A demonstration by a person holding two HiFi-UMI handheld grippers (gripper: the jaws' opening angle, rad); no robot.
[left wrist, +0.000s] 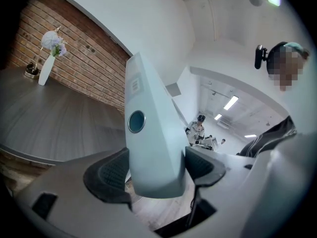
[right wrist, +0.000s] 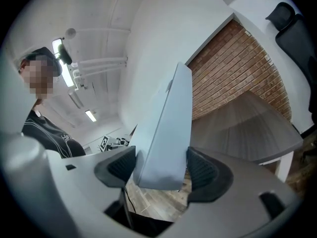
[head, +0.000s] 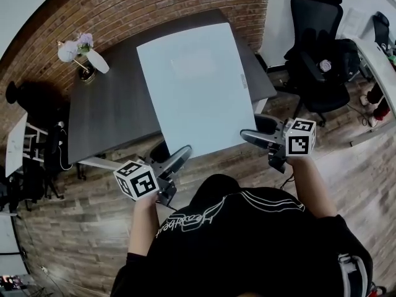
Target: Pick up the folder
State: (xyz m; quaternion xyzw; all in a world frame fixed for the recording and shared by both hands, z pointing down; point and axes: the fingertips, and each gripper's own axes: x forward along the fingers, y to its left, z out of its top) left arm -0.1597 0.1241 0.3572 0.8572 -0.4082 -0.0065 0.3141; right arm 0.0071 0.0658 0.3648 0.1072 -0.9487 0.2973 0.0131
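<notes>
Folder is held up over the table, its long side pointing far away. Left gripper pinches the near left corner, and right gripper pinches the near right corner.

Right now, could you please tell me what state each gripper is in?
Left gripper: shut on the folder, at its near left corner.
Right gripper: shut on the folder, at its near right corner.
</notes>
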